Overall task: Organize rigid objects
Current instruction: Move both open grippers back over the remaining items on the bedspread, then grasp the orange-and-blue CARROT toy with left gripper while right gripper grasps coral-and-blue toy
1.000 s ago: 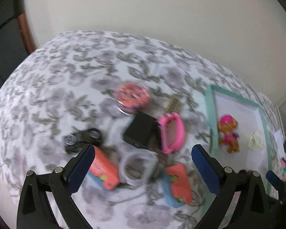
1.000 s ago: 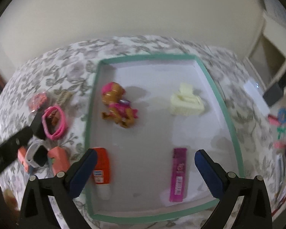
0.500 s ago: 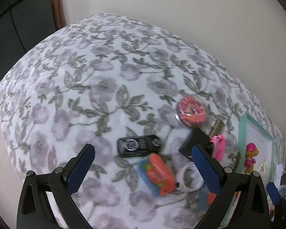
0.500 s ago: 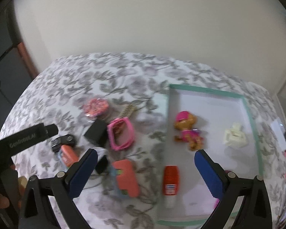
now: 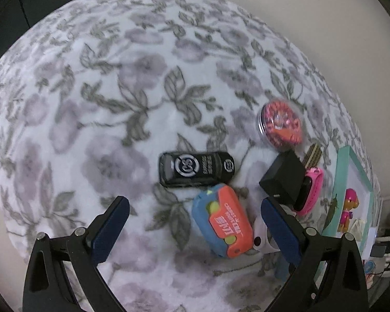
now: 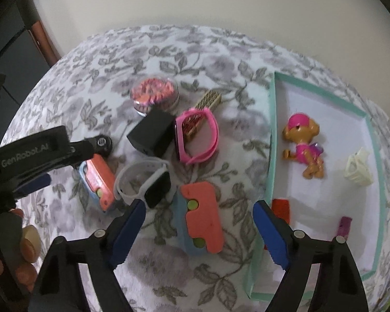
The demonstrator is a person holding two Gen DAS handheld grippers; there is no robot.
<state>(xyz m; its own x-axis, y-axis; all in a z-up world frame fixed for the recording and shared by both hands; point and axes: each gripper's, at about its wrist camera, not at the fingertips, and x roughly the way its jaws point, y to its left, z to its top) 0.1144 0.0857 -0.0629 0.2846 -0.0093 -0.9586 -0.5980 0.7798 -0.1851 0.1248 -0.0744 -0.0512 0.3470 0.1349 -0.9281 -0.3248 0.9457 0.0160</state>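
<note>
On the floral cloth, an orange-and-blue case (image 6: 201, 221) lies between the fingers of my right gripper (image 6: 200, 231). Its jaws are closing, with both pads still clear of the case. A grey-strapped watch (image 6: 145, 182) lies by its left fingertip. My left gripper (image 5: 195, 221) is open above a second orange-and-blue case (image 5: 222, 225), which lies just in front of a black toy car (image 5: 196, 169). Seen from the right wrist, the left gripper (image 6: 39, 153) partly covers that car. A black box (image 6: 153, 135), a pink watch (image 6: 197, 137), a round jar (image 6: 154, 95) and a comb (image 6: 210, 100) lie farther back.
The teal-rimmed tray (image 6: 270, 140) on the right holds a dog figure (image 6: 305, 148), a cream hair clip (image 6: 358, 171), a red item (image 6: 280, 208) and a purple one (image 6: 344, 226). A person's hand shows at the far left. Bare cloth stretches left of the car.
My right gripper has moved left from over the tray to the orange case, and its jaws have narrowed. My left gripper has swung left and sunk closer to the car and the other case.
</note>
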